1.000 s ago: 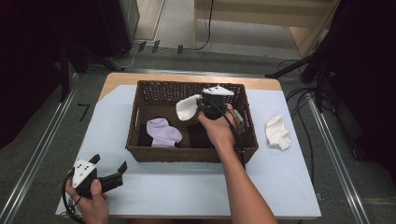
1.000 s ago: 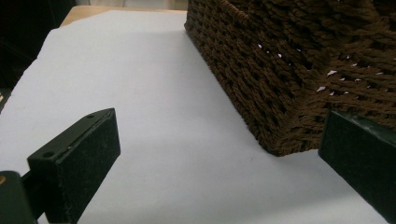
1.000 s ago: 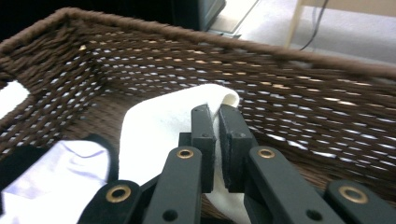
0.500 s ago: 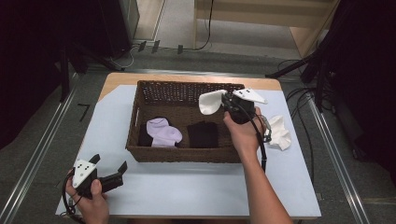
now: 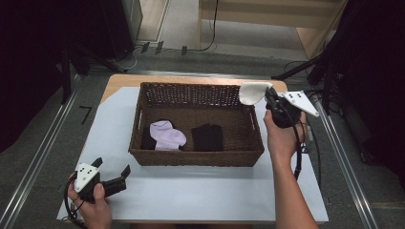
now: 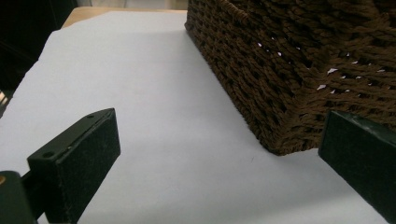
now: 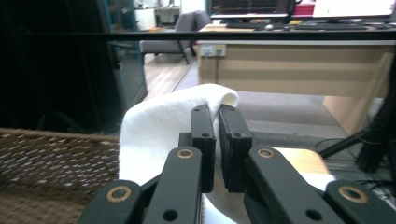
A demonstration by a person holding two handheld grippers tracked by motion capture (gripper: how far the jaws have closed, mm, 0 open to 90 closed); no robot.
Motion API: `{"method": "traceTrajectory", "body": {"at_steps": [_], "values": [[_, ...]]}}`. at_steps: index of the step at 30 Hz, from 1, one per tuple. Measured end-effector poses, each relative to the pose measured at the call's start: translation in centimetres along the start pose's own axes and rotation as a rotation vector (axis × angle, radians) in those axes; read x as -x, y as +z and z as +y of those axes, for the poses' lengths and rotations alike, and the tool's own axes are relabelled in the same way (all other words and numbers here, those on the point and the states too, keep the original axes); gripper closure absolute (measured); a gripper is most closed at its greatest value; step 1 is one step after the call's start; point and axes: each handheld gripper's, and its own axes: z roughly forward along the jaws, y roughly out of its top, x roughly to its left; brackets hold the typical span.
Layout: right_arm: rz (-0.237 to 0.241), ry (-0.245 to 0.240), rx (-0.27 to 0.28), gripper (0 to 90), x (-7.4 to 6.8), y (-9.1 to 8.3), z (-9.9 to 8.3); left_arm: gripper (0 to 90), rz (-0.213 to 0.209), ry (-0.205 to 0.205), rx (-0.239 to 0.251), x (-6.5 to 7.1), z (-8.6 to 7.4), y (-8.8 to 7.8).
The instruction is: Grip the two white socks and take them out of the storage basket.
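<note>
Right gripper [image 5: 269, 93]: jaws clamped on a white sock [image 5: 251, 92]; held in the air over the basket's [image 5: 196, 157] far right corner; sock hangs from the tips toward the basket
White sock, right gripper view [image 7: 161, 133]: pinched between the two black jaws; folded over their tips
Left gripper [image 5: 113, 176]: jaws spread wide, nothing between them; low over the white sheet [image 5: 200, 191]; basket just ahead of it to its right
Basket: lilac sock [image 5: 165, 136] and black sock [image 5: 207, 137] lie inside, well below the right gripper
</note>
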Motion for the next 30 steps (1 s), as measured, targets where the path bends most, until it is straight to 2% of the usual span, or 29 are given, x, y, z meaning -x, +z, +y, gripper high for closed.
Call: {"method": "traceTrajectory", "body": {"at_steps": [5,9,12,17,22,24,27,29,30], "values": [[-0.073,0.021,0.023,86.1,2.7,-1.0,-0.2,0.0,0.000,0.001,0.001,0.0,0.0,0.0],[-0.117,0.027,0.015,86.1,4.5,-1.6,-1.0,0.0,0.000,0.003,0.001,0.0,0.0,0.0],[-0.146,0.031,-0.004,86.1,5.8,-1.9,-2.2,0.0,0.001,0.005,0.003,0.1,0.0,0.0],[-0.189,0.041,-0.064,86.1,7.9,-2.3,-5.1,0.0,0.004,0.006,0.003,0.1,0.0,0.0],[-0.191,0.050,-0.120,84.9,9.0,-2.8,-7.4,0.0,0.008,0.009,0.003,0.1,0.0,0.0],[-0.180,0.081,-0.143,75.0,9.1,-3.1,-8.5,0.0,0.011,0.009,0.003,0.1,0.0,0.0],[-0.170,0.119,-0.103,50.3,9.6,-3.8,-9.7,0.0,0.010,0.009,0.003,0.1,0.0,0.0],[-0.170,0.082,-0.082,41.8,9.8,-4.3,-10.4,0.0,0.010,0.009,0.003,0.1,0.0,0.0],[-0.170,0.079,-0.082,39.3,9.8,-4.5,-10.6,0.0,0.009,0.010,0.003,0.1,0.0,0.0]]}}
